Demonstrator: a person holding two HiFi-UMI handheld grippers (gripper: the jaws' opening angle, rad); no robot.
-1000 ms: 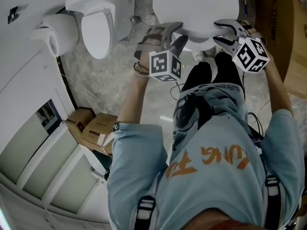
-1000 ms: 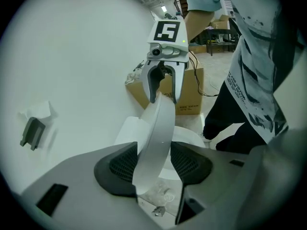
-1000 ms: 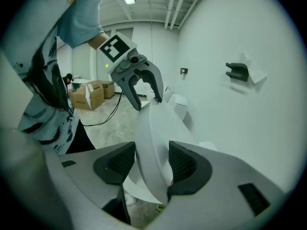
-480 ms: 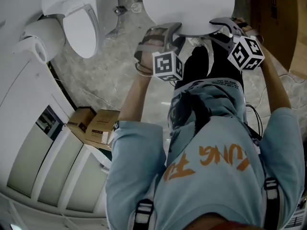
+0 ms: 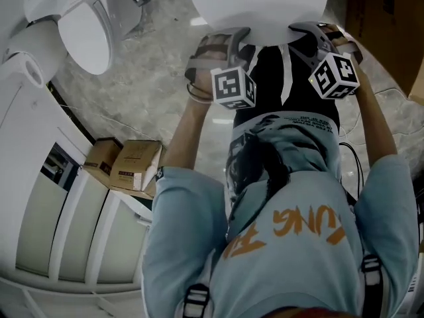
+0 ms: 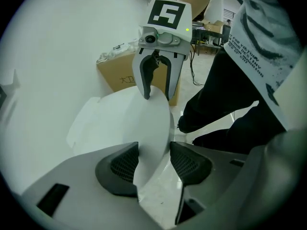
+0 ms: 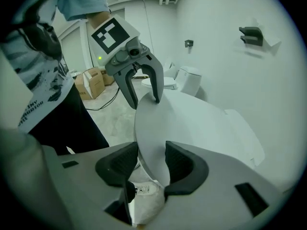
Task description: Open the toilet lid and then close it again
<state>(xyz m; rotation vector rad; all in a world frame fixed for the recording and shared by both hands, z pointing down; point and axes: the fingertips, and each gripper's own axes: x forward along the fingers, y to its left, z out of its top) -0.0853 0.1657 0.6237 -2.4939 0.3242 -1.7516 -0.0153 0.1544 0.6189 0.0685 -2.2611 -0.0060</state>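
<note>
Two tongs, left gripper (image 6: 153, 162) and right gripper (image 7: 151, 164), jaws just narrowed, pinch the toilet lid (image 5: 258, 5) at twelve o'clock. Probably the closing step; lower it gently next.

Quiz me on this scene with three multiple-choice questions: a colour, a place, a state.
1. Lid colour? A black; B red; C white.
2. Where are the boxes? A on the lid; B on the floor; C on a table.
3. What's between the jaws of the left gripper and right gripper? A the lid's edge; B nothing; C a box.
Key: C, white in all views; B, the head view shows them there; A, both gripper views show the edge pinched, the jaws having just closed further.
</note>
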